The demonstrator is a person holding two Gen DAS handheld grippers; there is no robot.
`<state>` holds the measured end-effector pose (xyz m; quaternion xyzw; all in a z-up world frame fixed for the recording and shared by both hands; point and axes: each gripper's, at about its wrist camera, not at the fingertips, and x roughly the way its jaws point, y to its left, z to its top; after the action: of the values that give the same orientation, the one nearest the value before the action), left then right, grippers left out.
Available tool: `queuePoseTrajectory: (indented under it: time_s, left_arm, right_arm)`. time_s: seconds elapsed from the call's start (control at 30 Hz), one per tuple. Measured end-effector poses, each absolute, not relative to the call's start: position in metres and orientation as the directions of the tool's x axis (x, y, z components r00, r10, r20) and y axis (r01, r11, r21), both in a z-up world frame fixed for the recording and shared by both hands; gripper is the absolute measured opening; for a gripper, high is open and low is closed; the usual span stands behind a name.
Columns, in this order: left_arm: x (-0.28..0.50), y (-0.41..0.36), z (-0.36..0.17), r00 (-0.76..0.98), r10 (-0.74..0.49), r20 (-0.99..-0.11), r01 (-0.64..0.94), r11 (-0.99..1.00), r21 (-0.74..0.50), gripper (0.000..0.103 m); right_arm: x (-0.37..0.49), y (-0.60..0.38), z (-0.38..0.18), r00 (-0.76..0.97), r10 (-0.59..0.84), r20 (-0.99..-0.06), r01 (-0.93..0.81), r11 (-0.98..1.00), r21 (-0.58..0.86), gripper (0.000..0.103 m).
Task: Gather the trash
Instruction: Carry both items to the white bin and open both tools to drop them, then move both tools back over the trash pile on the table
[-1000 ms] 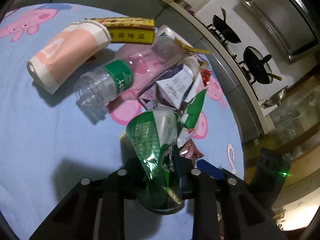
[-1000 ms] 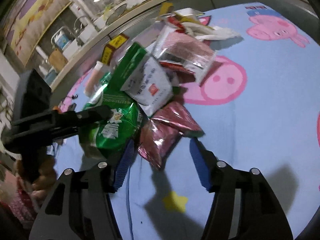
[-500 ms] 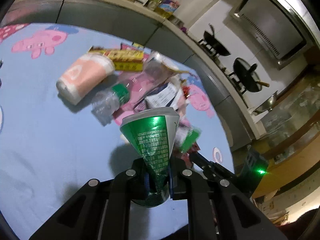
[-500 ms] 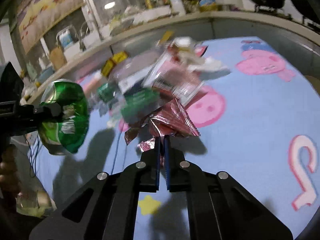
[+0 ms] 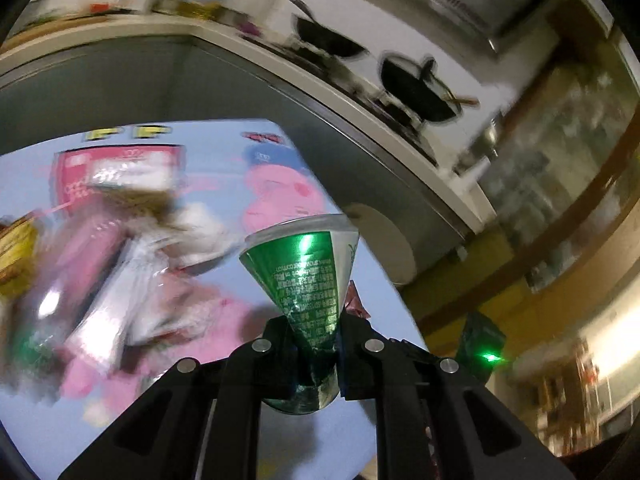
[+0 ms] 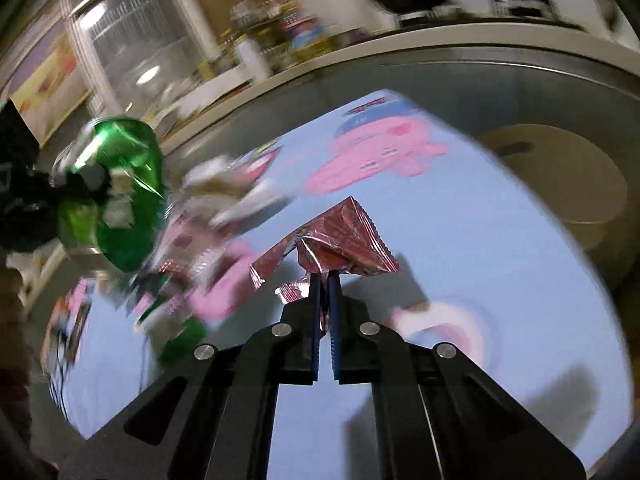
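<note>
A crushed green can (image 5: 308, 280) is pinched at its squashed middle by my left gripper (image 5: 316, 344), held up above the table. The same green can (image 6: 116, 196) shows at the left of the right wrist view, blurred. My right gripper (image 6: 324, 280) is shut on a crinkled red foil wrapper (image 6: 344, 236), lifted off the blue cartoon-pig tablecloth (image 6: 460, 248). A blurred heap of trash (image 5: 112, 248) lies on the cloth to the left: wrappers, cartons, a plastic bottle.
A round cream bin lid (image 6: 560, 184) sits beyond the table's far right edge, also the cream bin lid (image 5: 384, 248) in the left wrist view. Behind runs a grey counter (image 5: 280, 92) with black woks (image 5: 416, 92) on a stove. A person's hand (image 6: 12, 304) shows at far left.
My left gripper lifted the green can off the heap and swung right. My right gripper shut on the red wrapper, raised it and swung right toward the table's edge.
</note>
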<state>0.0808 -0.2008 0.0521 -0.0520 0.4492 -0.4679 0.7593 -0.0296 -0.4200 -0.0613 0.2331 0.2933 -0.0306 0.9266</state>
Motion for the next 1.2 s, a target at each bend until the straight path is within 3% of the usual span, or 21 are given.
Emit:
queuePoseTrajectory:
  time_s: [0.3, 0.53, 0.6, 0.63, 0.67, 0.7, 0.97, 1.1, 1.2]
  left_arm:
    - [0.109, -0.399, 0.030, 0.033, -0.716, -0.698, 0.788, 0.448, -0.422, 0.014]
    - [0.116, -0.480, 0.003, 0.011, -0.679, -0.734, 0.810, 0.436, -0.391, 0.014]
    - [0.117, -0.497, -0.004, 0.019, -0.670, -0.742, 0.811, 0.445, -0.381, 0.014]
    - [0.117, -0.505, -0.007, 0.031, -0.659, -0.751, 0.811, 0.456, -0.366, 0.020]
    - [0.117, -0.512, -0.009, 0.049, -0.643, -0.764, 0.810, 0.473, -0.346, 0.035]
    - [0.118, -0.516, -0.011, 0.070, -0.631, -0.773, 0.807, 0.491, -0.328, 0.040]
    - [0.115, -0.468, 0.031, 0.115, -0.702, -0.703, 0.805, 0.480, -0.348, 0.043]
    - [0.112, -0.378, 0.066, 0.120, -0.769, -0.628, 0.791, 0.457, -0.408, 0.043]
    - [0.117, -0.294, 0.090, 0.240, -0.756, -0.609, 0.761, 0.536, -0.365, 0.043]
  right_arm:
    - [-0.041, -0.569, -0.068, 0.817, -0.047, -0.575, 0.394, 0.774, 0.496, 0.005]
    - [-0.040, -0.620, -0.082, 0.776, -0.121, -0.619, 0.474, 0.760, 0.445, 0.006]
    - [-0.036, -0.628, -0.088, 0.764, -0.135, -0.631, 0.487, 0.761, 0.428, 0.015]
    - [-0.034, -0.629, -0.091, 0.753, -0.141, -0.642, 0.497, 0.763, 0.415, 0.022]
    - [-0.032, -0.632, -0.093, 0.748, -0.155, -0.645, 0.508, 0.759, 0.407, 0.044]
    - [-0.033, -0.631, -0.094, 0.749, -0.171, -0.640, 0.516, 0.755, 0.404, 0.053]
    - [-0.063, -0.624, -0.078, 0.811, -0.214, -0.544, 0.500, 0.737, 0.456, 0.048]
    - [-0.069, -0.612, -0.063, 0.854, -0.174, -0.490, 0.435, 0.754, 0.492, 0.038]
    - [-0.064, -0.596, -0.051, 0.882, -0.121, -0.456, 0.370, 0.777, 0.509, 0.033]
